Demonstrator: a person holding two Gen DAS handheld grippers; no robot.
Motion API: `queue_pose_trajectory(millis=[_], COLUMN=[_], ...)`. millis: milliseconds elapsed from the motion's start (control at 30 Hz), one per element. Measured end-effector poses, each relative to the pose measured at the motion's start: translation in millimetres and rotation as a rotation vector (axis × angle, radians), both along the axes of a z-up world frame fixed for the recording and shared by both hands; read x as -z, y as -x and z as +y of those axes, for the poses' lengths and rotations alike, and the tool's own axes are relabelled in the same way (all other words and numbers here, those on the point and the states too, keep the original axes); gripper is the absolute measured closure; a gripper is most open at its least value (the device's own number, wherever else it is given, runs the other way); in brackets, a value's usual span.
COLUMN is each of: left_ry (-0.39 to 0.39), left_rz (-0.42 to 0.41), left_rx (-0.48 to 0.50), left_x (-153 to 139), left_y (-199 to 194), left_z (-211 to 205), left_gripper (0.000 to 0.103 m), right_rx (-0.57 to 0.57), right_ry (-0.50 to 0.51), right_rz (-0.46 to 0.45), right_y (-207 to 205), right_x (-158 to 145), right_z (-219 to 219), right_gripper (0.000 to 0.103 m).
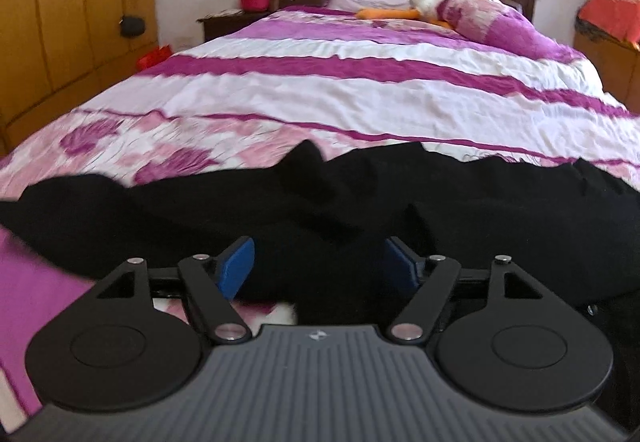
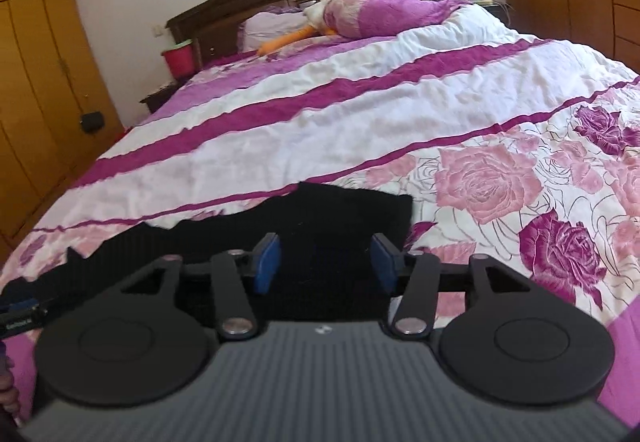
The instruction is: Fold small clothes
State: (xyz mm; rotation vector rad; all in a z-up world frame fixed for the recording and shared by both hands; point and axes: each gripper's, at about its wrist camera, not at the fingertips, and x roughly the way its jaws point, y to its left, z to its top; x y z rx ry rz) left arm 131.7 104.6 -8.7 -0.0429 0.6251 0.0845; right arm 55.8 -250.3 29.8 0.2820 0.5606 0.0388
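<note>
We see a black cloth lying flat across the near end of the bed. Our left claw is wide open just above it, holding nothing. Our right claw is wide open too, holding nothing.

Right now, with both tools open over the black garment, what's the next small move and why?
Probably lower both tools and close them on the near edge of the garment. The left tool and right tool are both open with black cloth showing between the pads, nothing gripped, and the garment lies rumpled and unfolded on the quilt.
</note>
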Motion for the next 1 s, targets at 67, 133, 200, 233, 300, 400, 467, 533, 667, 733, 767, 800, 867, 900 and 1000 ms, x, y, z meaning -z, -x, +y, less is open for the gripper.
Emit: queue_pose_trajectory(millis=[67, 133, 200, 233, 300, 400, 467, 533, 667, 733, 767, 800, 867, 900, 1000], left_ry=[0.013, 0.034, 0.056, 0.065, 0.087, 0.158, 0.230, 0.283, 0.334, 0.367, 0.384, 0.401, 0.430, 0.443, 0.489], left_rz=[0.002, -0.009, -0.015, -0.006, 0.012, 0.018, 0.014, 0.014, 0.004, -0.002, -0.004, -0.004, -0.015, -0.023, -0.033], left_rx=[-0.028, -0.045, -0.054, -0.067, -0.115, -0.192, -0.247, -0.291, -0.360, -0.398, -0.414, -0.431, -0.461, -0.475, -0.507], left_x=[-3.2, -5.2, -4.9, -4.0, -0.9, 2.9, 5.8, 8.2, 11.5, 14.3, 15.8, 17.3, 19.1, 20.2, 24.7], left_y=[9.9, 18.5, 25.7, 26.9, 29.3, 33.9, 36.9, 37.4, 37.7, 36.2, 35.3, 32.9, 28.6, 27.0, 18.5], left_z=[10.5, 22.1, 35.6, 42.4, 59.6, 86.4, 104.8, 119.5, 140.9, 151.6, 157.2, 162.7, 173.0, 177.6, 190.2], left_gripper=[0.024, 0.022, 0.022, 0.021, 0.021, 0.021, 0.020, 0.019, 0.019, 0.019, 0.019, 0.019, 0.019, 0.019, 0.019], right_rx=[-0.002, -0.008, -0.014, -0.027, -0.042, -0.075, -0.089, -0.087, -0.083, -0.075, -0.069, -0.058, -0.053, -0.044, -0.034], right_ry=[-0.006, -0.010, -0.012, -0.016, -0.026, -0.033, -0.015, 0.005, 0.026, 0.026, 0.022, 0.007, 0.001, -0.002, 0.006], right_rz=[0.007, 0.021, 0.027, 0.045, 0.067, 0.099, 0.119, 0.140, 0.157, 0.172, 0.178, 0.193, 0.197, 0.202, 0.213], right_y=[8.5, 17.4, 21.4, 29.8, 36.0, 39.7, 37.9, 35.9, 33.3, 32.1, 31.4, 30.3, 29.6, 29.3, 28.9], right_x=[-2.9, -5.0, -5.3, -4.0, -1.1, 6.2, 12.9, 19.9, 30.5, 38.4, 41.6, 47.9, 49.6, 53.2, 58.4], right_z=[4.9, 10.7, 13.3, 20.1, 27.5, 42.8, 53.8, 63.7, 76.3, 82.0, 83.8, 87.1, 88.4, 90.1, 92.3], right_gripper=[0.050, 0.050, 0.050, 0.050, 0.050, 0.050, 0.050, 0.050, 0.050, 0.050, 0.050, 0.050, 0.050, 0.050, 0.050])
